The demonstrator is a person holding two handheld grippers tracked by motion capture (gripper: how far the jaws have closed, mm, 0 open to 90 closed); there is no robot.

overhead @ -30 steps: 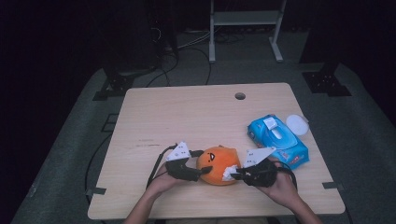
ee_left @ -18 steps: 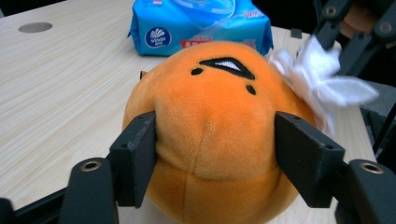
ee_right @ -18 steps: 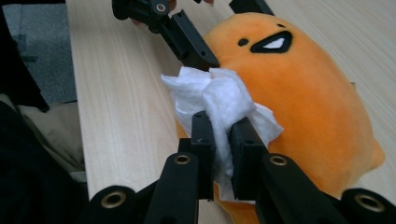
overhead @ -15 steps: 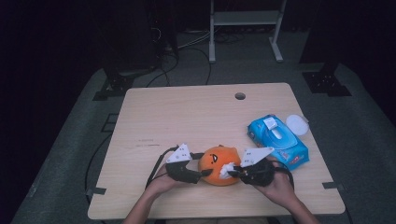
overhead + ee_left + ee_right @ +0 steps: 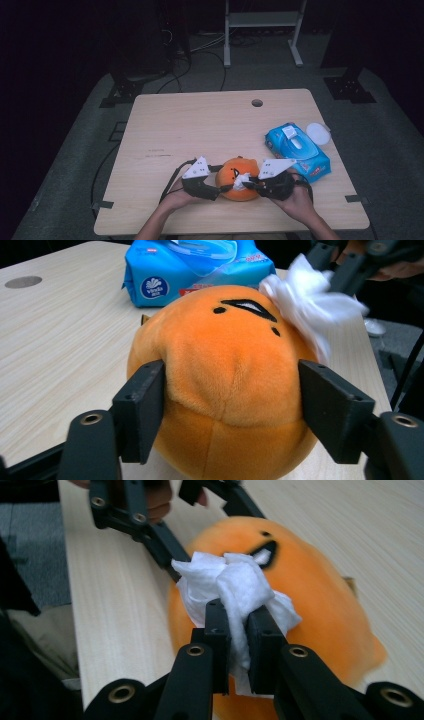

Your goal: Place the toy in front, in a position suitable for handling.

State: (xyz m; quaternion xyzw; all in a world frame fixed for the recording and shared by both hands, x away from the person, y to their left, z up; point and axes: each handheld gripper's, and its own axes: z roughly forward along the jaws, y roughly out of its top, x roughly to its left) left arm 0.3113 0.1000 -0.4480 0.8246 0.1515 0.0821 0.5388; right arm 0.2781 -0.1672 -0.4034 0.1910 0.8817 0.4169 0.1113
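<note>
Orange plush toy (image 5: 239,179) resting on the wooden table (image 5: 200,125) near its front edge, at about 6 o'clock from the table's middle in the high view; the toy is rounded, slightly longer across the table than deep, with its face turned up and toward the right gripper. The left gripper (image 5: 218,190) stands at the toy's 9 o'clock, its jaws partly apart and having just been closing; in the left gripper view its two black pads (image 5: 140,410) press into the toy's flanks, dimpling the plush. The right gripper (image 5: 250,184) stands at the toy's 3 o'clock, its jaws nearly together and clamped on a crumpled white wipe (image 5: 235,587), which lies against the toy's face beside the black mouth mark. The left gripper view (image 5: 227,405) shows the back seam of the toy and the wipe (image 5: 310,305) at its 1 o'clock; the right gripper view (image 5: 237,630) shows the mouth and one eye dot, and the left gripper's linkage at 11 o'clock beyond the toy. The high view alone gives the layout: a blue pack of wipes (image 5: 296,151) at the toy's 2 o'clock, near but apart, a small white round lid (image 5: 318,133) just beyond the pack, and a cable hole (image 5: 257,103) at 12 o'clock. The pack (image 5: 190,267) lies directly behind the toy in the left gripper view.
</note>
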